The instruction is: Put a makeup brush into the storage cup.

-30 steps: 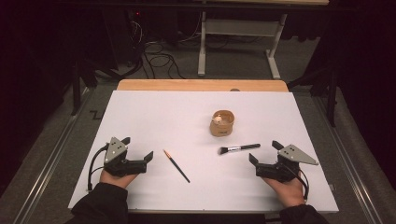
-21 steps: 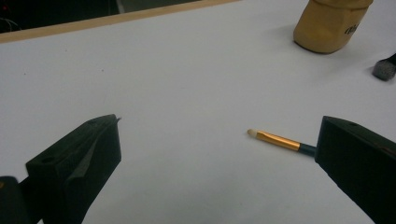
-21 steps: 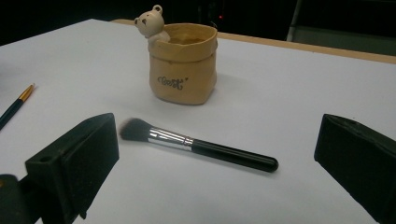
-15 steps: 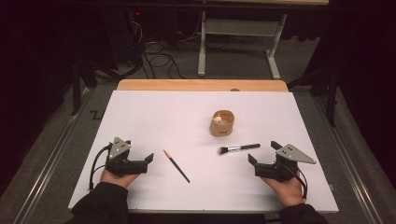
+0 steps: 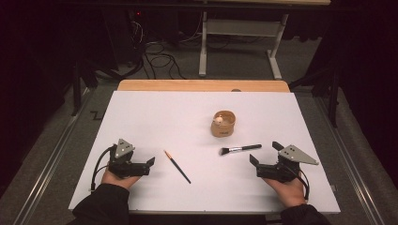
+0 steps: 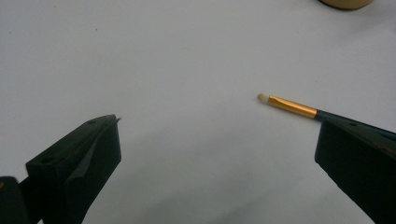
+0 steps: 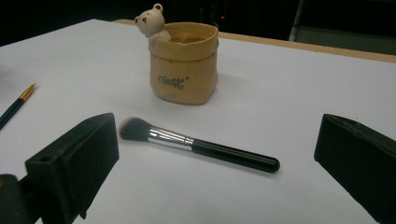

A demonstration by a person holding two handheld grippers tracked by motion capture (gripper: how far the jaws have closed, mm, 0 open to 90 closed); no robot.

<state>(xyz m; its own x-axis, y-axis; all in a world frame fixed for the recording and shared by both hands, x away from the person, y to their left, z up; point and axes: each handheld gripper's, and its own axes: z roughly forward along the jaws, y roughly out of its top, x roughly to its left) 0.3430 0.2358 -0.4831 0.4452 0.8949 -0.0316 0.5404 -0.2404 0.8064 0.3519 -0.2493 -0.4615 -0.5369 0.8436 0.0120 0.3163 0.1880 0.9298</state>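
Two spread grippers, left gripper [image 5: 151,162] and right gripper [image 5: 263,157], flank a script-lettered bear pot [image 7: 184,63], wording unreadable.

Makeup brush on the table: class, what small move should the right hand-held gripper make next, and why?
Probably ease the right hand-held gripper forward over the makeup brush: its jaws are open, the brush lies flat just ahead between them, untouched.
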